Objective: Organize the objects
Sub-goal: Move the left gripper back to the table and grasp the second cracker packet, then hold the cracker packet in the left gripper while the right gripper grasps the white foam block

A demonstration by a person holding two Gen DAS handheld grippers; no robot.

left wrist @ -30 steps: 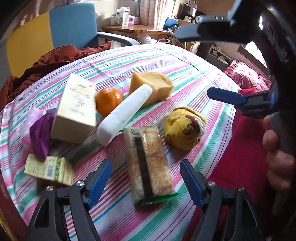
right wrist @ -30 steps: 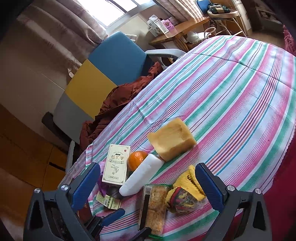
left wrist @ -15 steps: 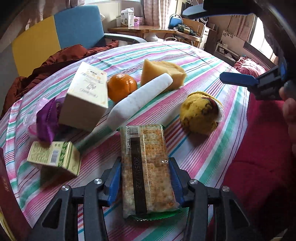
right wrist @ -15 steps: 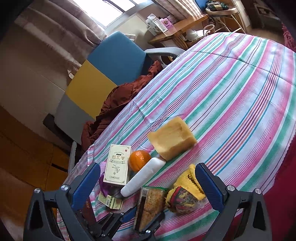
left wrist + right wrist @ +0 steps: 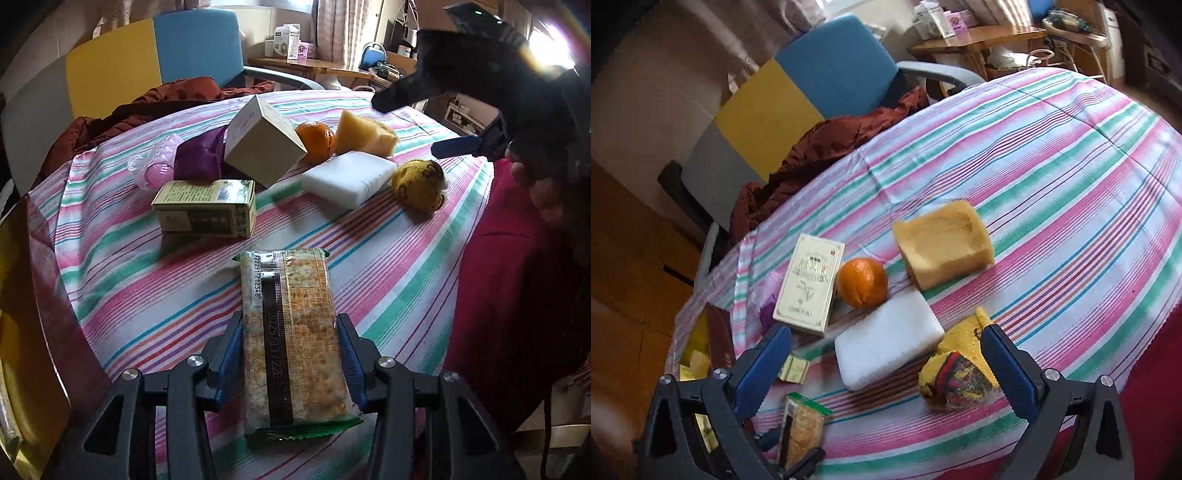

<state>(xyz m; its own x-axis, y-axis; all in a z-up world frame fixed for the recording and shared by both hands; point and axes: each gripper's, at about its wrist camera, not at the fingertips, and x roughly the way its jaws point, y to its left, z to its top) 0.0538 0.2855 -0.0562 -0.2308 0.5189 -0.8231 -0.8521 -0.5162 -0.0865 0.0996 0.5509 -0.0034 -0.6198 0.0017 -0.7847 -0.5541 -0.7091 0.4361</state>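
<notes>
A clear-wrapped cracker packet [image 5: 291,332] lies lengthwise between the blue pads of my left gripper [image 5: 290,354], which is shut on its sides low over the striped tablecloth [image 5: 388,258]. The right wrist view shows this same left gripper [image 5: 798,454] and cracker packet [image 5: 801,432] at the bottom. My right gripper [image 5: 886,350] hangs open above a white block [image 5: 888,347] and a yellow knitted bundle [image 5: 960,369], holding nothing. Behind these lie an orange [image 5: 862,282], a cream box [image 5: 809,284] and a tan sponge [image 5: 942,243]. A small green box [image 5: 207,208] lies ahead of the packet.
A purple item [image 5: 199,158] and a pink plastic piece [image 5: 155,170] sit at the table's far left. A blue and yellow chair [image 5: 812,85] with a dark red jacket [image 5: 827,147] stands behind. Red cloth [image 5: 517,277] borders the table's right edge. The far half of the cloth is bare.
My left gripper has shut on the cracker packet and drawn it back from the other objects. The right gripper has shifted closer over the white block and knitted bundle, still open.
</notes>
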